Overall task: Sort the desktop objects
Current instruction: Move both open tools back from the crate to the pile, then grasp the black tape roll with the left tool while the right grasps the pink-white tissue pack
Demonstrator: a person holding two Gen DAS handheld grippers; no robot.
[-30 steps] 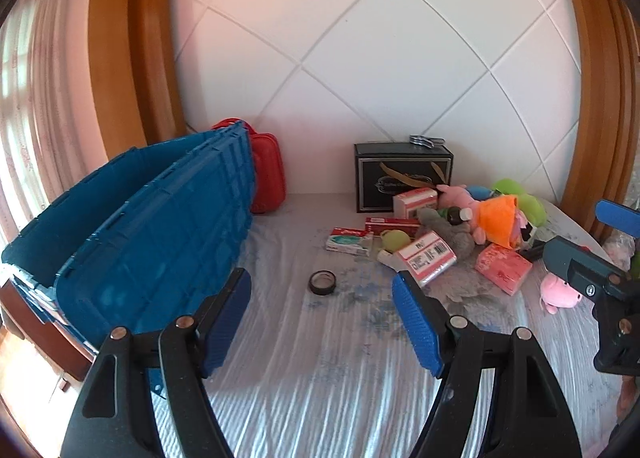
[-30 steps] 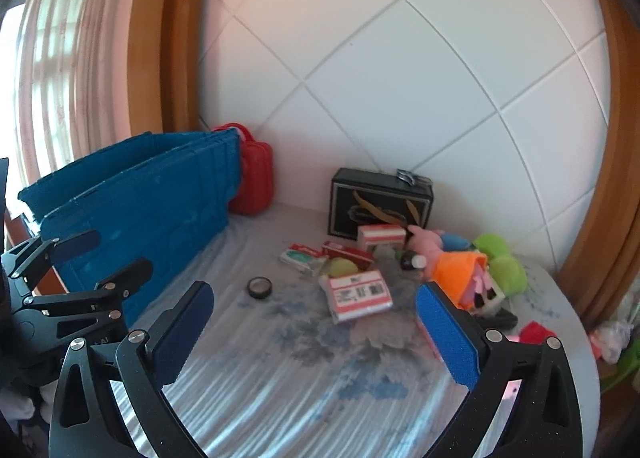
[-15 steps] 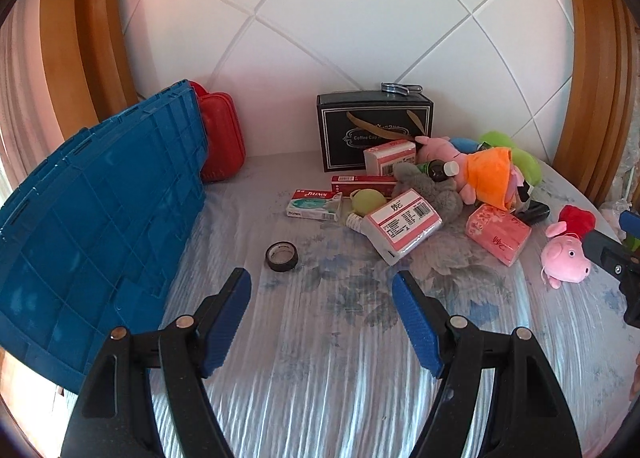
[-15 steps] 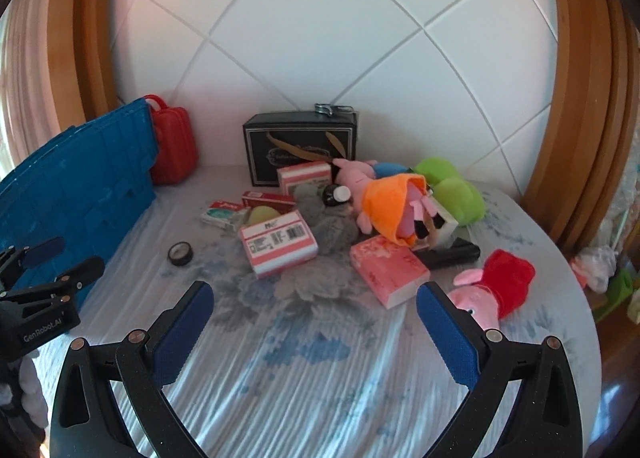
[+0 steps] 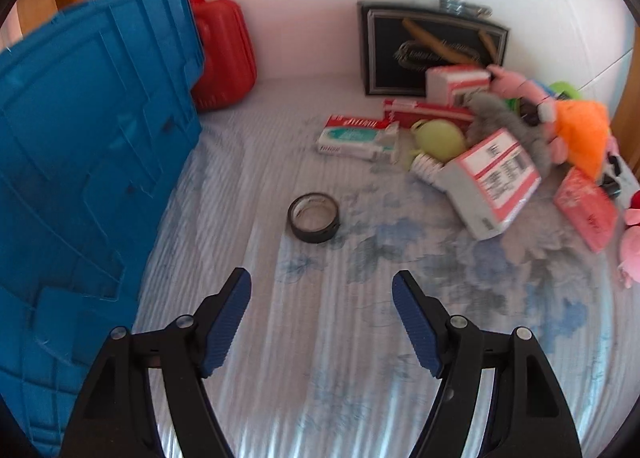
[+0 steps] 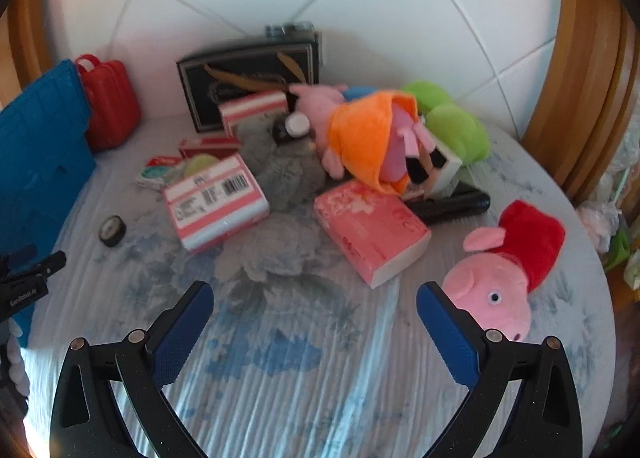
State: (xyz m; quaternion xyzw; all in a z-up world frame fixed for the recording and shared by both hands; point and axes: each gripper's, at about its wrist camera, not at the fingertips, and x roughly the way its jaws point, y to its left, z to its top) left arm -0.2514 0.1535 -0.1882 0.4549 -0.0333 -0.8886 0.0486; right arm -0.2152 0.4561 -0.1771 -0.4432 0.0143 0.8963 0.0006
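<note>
Beyond left gripper spread empty, round tape roll, right gripper apart, plush pig

– What lies nearest the blue plastic crate?
– A black roll of tape, flat on the cloth, apart from the rest.
– And the pile?
– A pink-and-white barcoded box tilted against a grey plush; a pink tissue pack beside it; an orange-dressed pig plush on its side.
– Anything alone?
– A red-dressed pig plush, lying face up at the right.
</note>
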